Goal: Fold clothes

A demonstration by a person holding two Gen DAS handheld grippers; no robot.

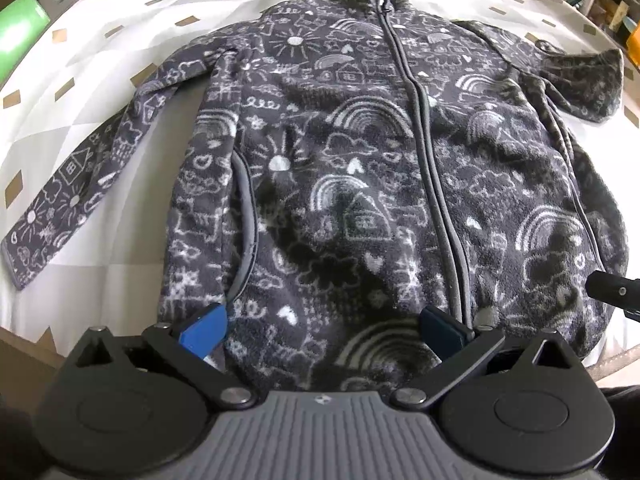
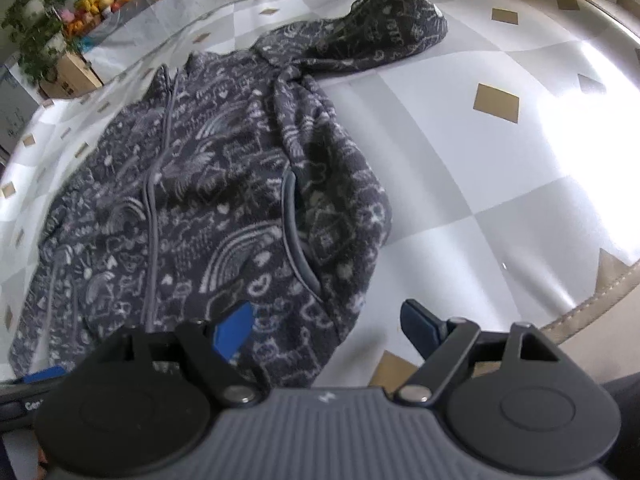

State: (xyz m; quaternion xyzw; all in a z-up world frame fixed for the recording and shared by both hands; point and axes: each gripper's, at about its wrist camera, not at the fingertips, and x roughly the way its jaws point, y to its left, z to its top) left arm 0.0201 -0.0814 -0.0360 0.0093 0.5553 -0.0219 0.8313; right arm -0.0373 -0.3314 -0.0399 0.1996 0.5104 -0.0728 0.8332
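jacket hem (image 1: 320,360): hidden behind the left gripper's (image 1: 322,334) body in the left wrist view.
jacket's left side (image 2: 24,344): in the right wrist view, cut off behind the right gripper (image 2: 330,330).
dark object (image 1: 614,290): cut off by the right edge, too partial to identify.
shelf clutter (image 2: 92,4): blurred, too small to tell apart.

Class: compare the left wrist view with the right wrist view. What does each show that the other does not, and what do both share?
Only the left wrist view shows the straight sleeve laid out flat, and a green panel.

Only the right wrist view shows a plant and the bright bare cloth beside the jacket.

Both show the jacket, its zip, the crumpled sleeve, and an open tool: left, right.
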